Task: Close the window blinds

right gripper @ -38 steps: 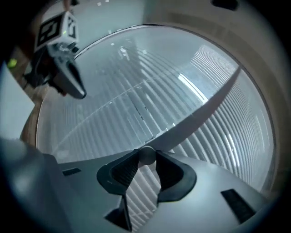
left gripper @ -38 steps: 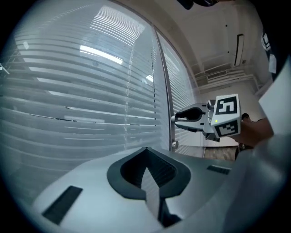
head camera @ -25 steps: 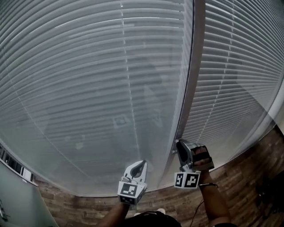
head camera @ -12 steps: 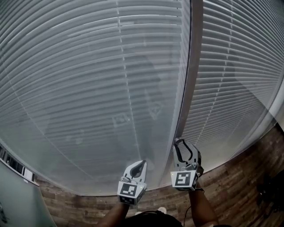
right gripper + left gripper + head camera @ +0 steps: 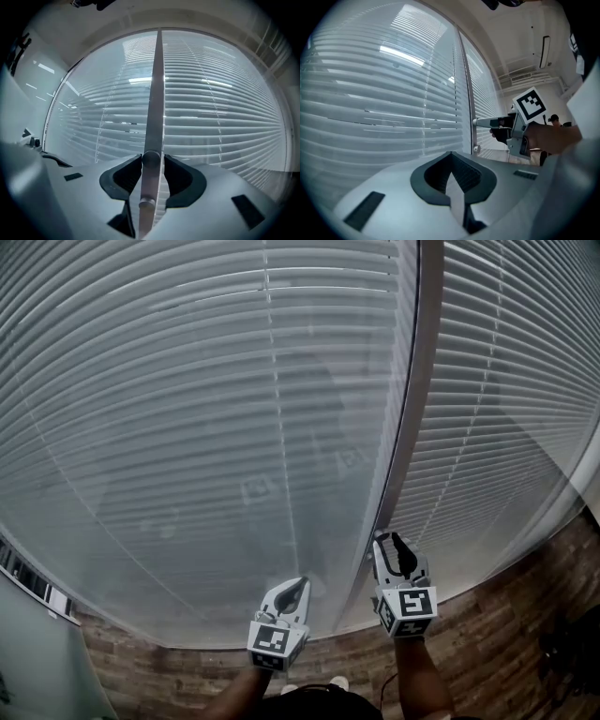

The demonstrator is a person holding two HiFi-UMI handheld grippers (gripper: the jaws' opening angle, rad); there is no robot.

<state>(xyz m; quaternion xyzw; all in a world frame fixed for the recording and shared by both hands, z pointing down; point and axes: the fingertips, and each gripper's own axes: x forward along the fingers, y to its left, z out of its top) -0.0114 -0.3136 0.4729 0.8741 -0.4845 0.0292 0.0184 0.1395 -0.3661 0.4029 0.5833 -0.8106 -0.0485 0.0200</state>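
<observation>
Right tongs, just rolled upright, are pinching the small round grey post knob; left tongs are idling, pressed together. We are judging the white slatted blinds ahead nearly closed.

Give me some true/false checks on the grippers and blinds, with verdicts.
1. The right gripper grips a knob on the frame. True.
2. The left gripper holds a cord. False: its jaws are together with nothing between them.
3. The slats run horizontally. True.
4. In the head view, the left gripper is right of the frame. False: it is left of the frame, in front of the left blind.
</observation>
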